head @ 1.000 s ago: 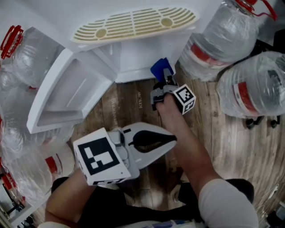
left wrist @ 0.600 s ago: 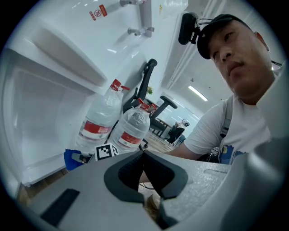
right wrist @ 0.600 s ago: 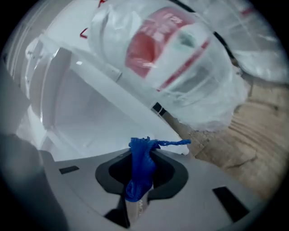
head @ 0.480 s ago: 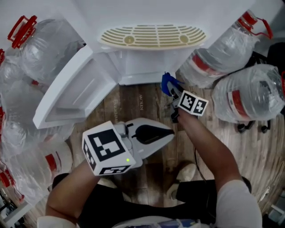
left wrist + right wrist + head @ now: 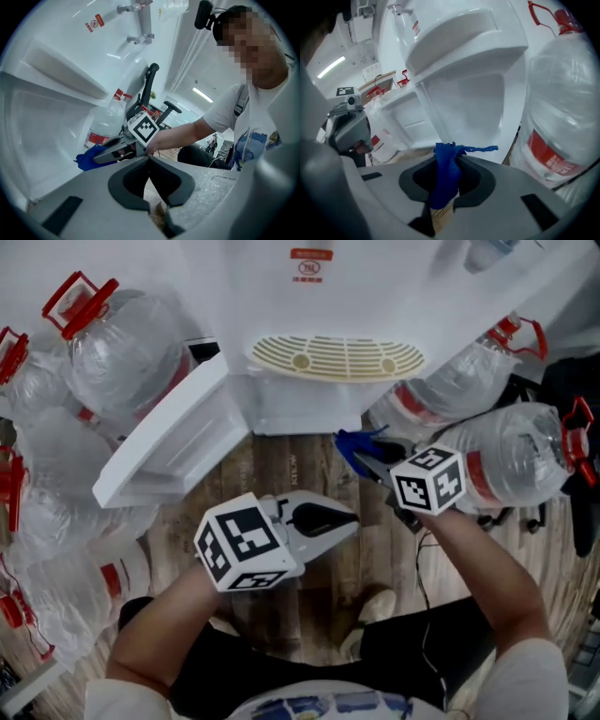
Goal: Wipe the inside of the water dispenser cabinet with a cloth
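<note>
The white water dispenser (image 5: pixel 319 296) stands at the top of the head view, its low cabinet (image 5: pixel 305 404) open and the cabinet door (image 5: pixel 173 442) swung out to the left. My right gripper (image 5: pixel 361 454) is shut on a blue cloth (image 5: pixel 356 442), just outside the cabinet's right front corner. In the right gripper view the blue cloth (image 5: pixel 446 171) is pinched between the jaws, with the white cabinet interior (image 5: pixel 473 103) ahead. My left gripper (image 5: pixel 351 518) hovers over the wooden floor, shut and holding nothing. The left gripper (image 5: pixel 149 158) looks toward the right gripper (image 5: pixel 117 147).
Large water bottles with red handles crowd both sides: several at the left (image 5: pixel 122 352) and at the right (image 5: pixel 525 460). One bottle (image 5: pixel 562 117) stands close to the cabinet's right wall. A beige drip grille (image 5: pixel 336 357) juts out above the cabinet. The person's shoe (image 5: pixel 370 615) rests on the floor.
The right gripper has drawn back with the cloth from the cabinet's edge, down and to the right. The head view has tipped up to show more of the dispenser. The left gripper stays shut.
</note>
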Motion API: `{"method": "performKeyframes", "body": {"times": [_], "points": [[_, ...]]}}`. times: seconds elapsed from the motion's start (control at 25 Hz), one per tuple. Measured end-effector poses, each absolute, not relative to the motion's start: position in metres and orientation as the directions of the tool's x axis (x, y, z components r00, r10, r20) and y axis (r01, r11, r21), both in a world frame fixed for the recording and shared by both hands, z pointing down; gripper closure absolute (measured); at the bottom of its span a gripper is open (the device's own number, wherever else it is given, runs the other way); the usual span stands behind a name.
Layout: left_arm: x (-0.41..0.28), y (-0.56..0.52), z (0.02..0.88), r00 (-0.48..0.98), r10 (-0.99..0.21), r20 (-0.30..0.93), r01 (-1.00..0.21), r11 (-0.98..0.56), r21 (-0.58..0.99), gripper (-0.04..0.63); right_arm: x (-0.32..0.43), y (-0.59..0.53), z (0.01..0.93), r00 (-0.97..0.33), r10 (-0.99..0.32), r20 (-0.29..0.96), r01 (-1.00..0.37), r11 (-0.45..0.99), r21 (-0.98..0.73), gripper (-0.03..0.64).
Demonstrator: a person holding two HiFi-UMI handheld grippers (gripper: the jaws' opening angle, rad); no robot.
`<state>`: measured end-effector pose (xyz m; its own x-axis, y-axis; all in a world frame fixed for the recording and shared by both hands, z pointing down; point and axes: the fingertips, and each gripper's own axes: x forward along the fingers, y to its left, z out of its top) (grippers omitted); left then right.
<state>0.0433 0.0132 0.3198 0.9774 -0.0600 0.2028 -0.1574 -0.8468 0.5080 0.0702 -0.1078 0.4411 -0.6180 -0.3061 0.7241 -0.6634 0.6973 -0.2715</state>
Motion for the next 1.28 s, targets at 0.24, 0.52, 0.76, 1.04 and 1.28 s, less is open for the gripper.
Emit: {"method": "performKeyframes", "body": {"times": [0.24,0.52,0.76,1.04,1.28], "points": [[0.029,0.024,0.323,0.972,-0.024,0.234,-0.144,-0.846,0.513,0.6,0.059,-0.054,0.417,-0.613,-0.236,0.754,-0.667,0.666,-0.334,0.543],[0.012,0.025,0.354,0.922,-0.054,0.384,-0.257,-0.826,0.501,0.6,0.032,-0.048,0.398,-0.632,-0.23,0.74,-0.524,0.83,-0.189,0.543],[0.007,0.02,0.365,0.901,-0.073,0.427,-0.295,-0.826,0.48,0.6,0.026,-0.043,0.392,-0.65,-0.224,0.727,-0.495,0.85,-0.181,0.543],[0.012,0.023,0.362,0.904,-0.062,0.424,-0.28,-0.833,0.476,0.6,0.032,-0.04,0.392,-0.642,-0.228,0.732,-0.5,0.848,-0.175,0.543],[0.012,0.024,0.363,0.901,-0.058,0.43,-0.281,-0.833,0.477,0.6,0.03,-0.04,0.387,-0.652,-0.232,0.722,-0.494,0.852,-0.172,0.543]]}}
